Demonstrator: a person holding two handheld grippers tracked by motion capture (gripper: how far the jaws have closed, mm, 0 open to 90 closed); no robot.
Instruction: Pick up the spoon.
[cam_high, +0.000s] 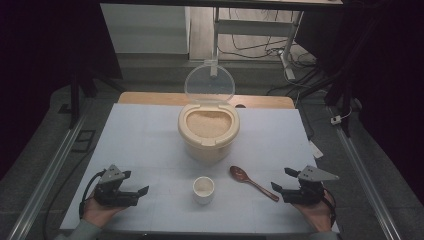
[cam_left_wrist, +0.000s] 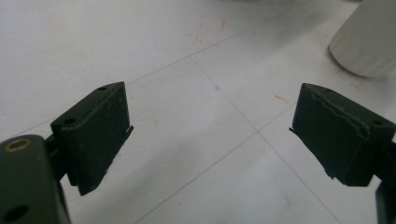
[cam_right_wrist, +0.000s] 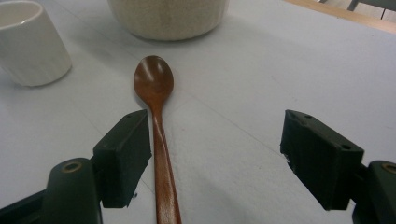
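Right gripper view puts the wooden spoon (cam_right_wrist: 158, 140) straight ahead, lying flat on the white worktop (cam_right_wrist: 280, 70), bowl pointing away, handle running back between the jaws of the right tool (cam_right_wrist: 217, 154) and close against the left one. Those jaws stand wide open and grip nothing. From the high view the spoon (cam_high: 252, 182) lies just right of the small white cup (cam_high: 203, 190), near the front edge, with the open rice container (cam_high: 208, 131) farther back in the middle and its clear lid (cam_high: 209, 84) tipped up. The left tool (cam_high: 136, 182) rests at the near left, also wide open and empty, well apart from the cup. To pick the spoon up well, I'd say the right tool should centre on the handle, drop low to the worktop, and close across the middle so the spoon stays level.
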